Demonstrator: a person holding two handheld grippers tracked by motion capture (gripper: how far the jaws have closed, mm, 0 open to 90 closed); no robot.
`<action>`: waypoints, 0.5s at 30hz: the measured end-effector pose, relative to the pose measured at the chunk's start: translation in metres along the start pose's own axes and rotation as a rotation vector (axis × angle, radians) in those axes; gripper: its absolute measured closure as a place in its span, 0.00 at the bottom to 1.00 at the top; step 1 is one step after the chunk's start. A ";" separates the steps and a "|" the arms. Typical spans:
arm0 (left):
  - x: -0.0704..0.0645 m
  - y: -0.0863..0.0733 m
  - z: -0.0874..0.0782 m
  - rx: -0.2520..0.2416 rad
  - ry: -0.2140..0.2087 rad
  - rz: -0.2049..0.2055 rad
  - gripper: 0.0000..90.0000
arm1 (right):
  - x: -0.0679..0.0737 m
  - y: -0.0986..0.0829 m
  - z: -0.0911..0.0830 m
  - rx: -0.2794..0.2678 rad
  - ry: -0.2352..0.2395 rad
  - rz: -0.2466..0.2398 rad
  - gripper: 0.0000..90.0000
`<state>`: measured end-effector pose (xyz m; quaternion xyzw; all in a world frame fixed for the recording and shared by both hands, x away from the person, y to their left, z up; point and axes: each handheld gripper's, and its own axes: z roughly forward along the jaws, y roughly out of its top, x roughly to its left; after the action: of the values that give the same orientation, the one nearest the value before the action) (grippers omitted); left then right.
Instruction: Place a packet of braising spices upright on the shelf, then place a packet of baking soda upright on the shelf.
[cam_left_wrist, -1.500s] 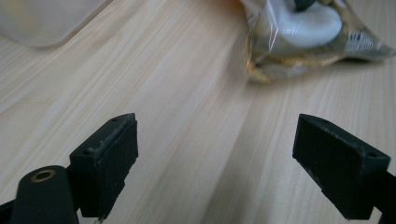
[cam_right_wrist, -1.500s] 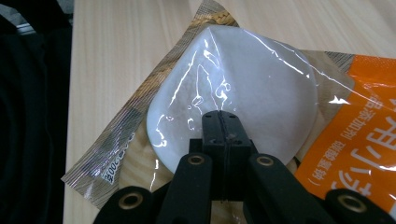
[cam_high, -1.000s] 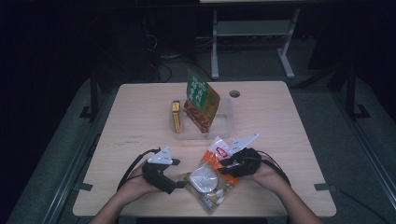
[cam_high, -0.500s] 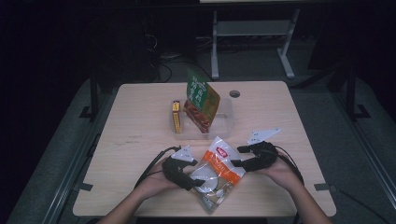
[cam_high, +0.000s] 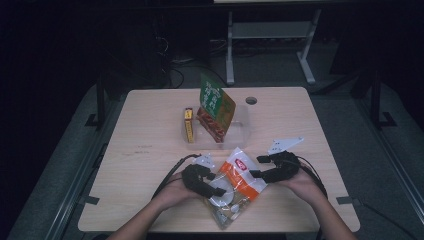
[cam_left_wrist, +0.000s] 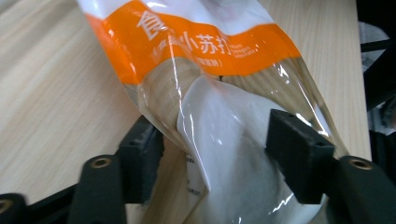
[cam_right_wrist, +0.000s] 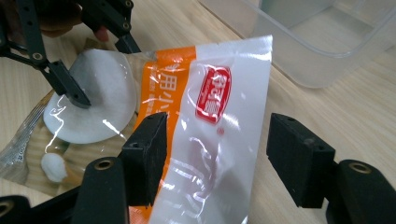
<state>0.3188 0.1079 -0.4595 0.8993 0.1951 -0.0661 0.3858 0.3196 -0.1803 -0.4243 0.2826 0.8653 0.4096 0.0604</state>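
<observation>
Since 0.5 s ago the right gripper (cam_high: 260, 166) has edged left, so both grippers now straddle the clear-and-orange pouch (cam_high: 232, 186) lying flat at the table's (cam_high: 150, 150) near edge. Left gripper (cam_high: 216, 184), jaws open, brackets its white powder mass; the right's open jaws bracket the orange-white end. Judged light, limp, slippery film with shifting contents: pinch the flat sealed end; clear bin (cam_high: 240, 131) lies beyond.

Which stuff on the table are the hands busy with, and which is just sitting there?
In use:
- clear plastic bag with orange band and white powder
- left tongs, jaws open around the bag
- right tongs, jaws open around the bag's top

Just sitting:
- clear plastic tub
- green and orange snack packet, standing in the tub
- yellow narrow box, beside the tub
</observation>
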 end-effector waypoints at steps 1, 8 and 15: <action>0.000 0.001 0.001 0.005 0.001 0.002 0.46 | 0.000 0.000 0.000 -0.002 0.000 0.000 0.42; -0.007 0.004 0.000 0.026 0.014 0.092 0.73 | -0.003 -0.002 -0.004 -0.003 -0.010 0.008 0.41; -0.010 0.006 -0.004 0.016 0.020 0.150 0.95 | -0.010 -0.005 -0.007 -0.004 0.002 0.030 0.39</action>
<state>0.3117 0.1041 -0.4502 0.9150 0.1307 -0.0297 0.3806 0.3228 -0.1929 -0.4246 0.2952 0.8601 0.4127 0.0537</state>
